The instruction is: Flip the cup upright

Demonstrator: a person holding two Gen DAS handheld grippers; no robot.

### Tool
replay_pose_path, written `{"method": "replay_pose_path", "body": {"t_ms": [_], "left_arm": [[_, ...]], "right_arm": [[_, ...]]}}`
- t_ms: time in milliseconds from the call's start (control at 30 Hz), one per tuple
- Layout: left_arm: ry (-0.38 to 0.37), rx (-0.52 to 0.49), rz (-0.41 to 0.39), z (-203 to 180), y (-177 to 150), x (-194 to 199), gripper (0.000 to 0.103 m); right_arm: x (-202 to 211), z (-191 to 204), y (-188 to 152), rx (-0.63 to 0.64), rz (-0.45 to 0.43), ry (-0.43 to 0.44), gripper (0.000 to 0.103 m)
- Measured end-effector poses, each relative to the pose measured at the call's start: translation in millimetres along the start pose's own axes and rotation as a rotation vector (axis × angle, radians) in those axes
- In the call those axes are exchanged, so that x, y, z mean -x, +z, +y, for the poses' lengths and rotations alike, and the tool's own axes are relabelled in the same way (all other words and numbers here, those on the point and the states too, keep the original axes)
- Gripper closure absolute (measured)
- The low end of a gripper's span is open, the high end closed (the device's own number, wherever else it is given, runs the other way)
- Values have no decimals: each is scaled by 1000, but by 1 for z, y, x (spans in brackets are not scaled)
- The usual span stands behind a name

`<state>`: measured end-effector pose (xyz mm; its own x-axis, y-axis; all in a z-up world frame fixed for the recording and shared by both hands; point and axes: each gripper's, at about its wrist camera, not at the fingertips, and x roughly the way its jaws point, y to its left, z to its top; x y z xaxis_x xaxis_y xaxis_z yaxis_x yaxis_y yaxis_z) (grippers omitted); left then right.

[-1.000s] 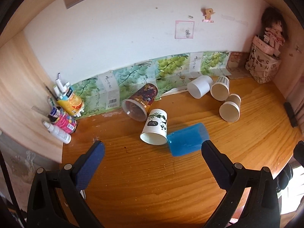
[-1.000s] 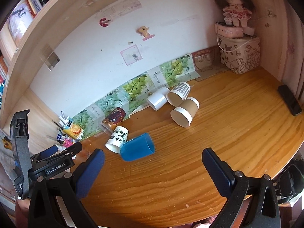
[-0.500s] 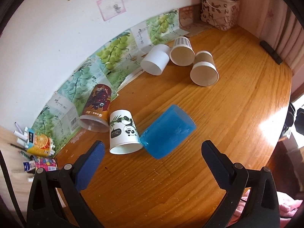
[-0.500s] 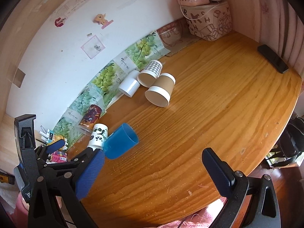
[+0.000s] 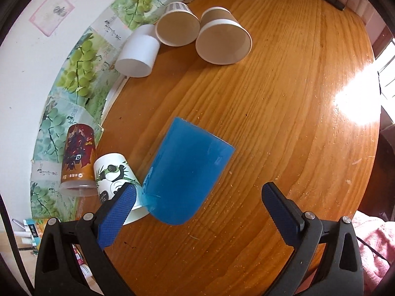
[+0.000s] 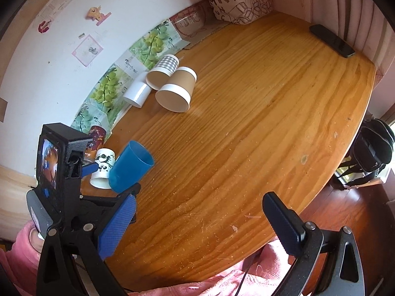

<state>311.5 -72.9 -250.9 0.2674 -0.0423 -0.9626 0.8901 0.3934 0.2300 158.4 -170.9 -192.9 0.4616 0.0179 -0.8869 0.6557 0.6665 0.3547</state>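
Note:
A blue plastic cup [image 5: 185,170] lies on its side on the wooden table [image 5: 284,123]; it also shows in the right wrist view [image 6: 130,167]. My left gripper [image 5: 197,209] is open just above and in front of it, the cup lying between the two fingers' lines, untouched. My right gripper [image 6: 200,219] is open and empty above the table's front edge. The left gripper's body [image 6: 61,172] shows at the left in the right wrist view.
Several other cups lie tipped: a white panda cup [image 5: 113,180] against the blue one, a brown-red cup [image 5: 77,155], a plain white cup [image 5: 138,51], a checked cup [image 5: 177,24], a brown cup [image 5: 222,39]. A black phone [image 6: 332,40] and a tote bag [image 6: 239,0] are at the back right.
My left gripper has moved closer to and over the blue cup, looking more steeply down. My right gripper has tilted down and drifted toward the table's front edge.

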Motion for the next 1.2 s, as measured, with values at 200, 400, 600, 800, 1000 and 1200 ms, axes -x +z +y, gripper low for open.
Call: {"method": "replay_pose_path", "body": {"t_ms": [200, 400, 600, 800, 1000, 1200], "left_arm": [[6, -19, 40, 0, 9, -22, 2], [-3, -15, 77, 2, 17, -34, 2], [16, -8, 77, 8, 22, -42, 2], [21, -1, 78, 16, 26, -48, 2], [26, 8, 93, 23, 29, -56, 2], [31, 17, 102, 32, 35, -66, 2]], "right_arm": [[-3, -6, -5, -16, 10, -22, 0], [-8, -17, -7, -64, 19, -33, 0], [-9, -21, -8, -86, 20, -35, 0], [-7, -25, -8, -101, 22, -44, 0], [4, -34, -11, -137, 18, -51, 0], [17, -40, -16, -150, -1, -75, 0]]}}
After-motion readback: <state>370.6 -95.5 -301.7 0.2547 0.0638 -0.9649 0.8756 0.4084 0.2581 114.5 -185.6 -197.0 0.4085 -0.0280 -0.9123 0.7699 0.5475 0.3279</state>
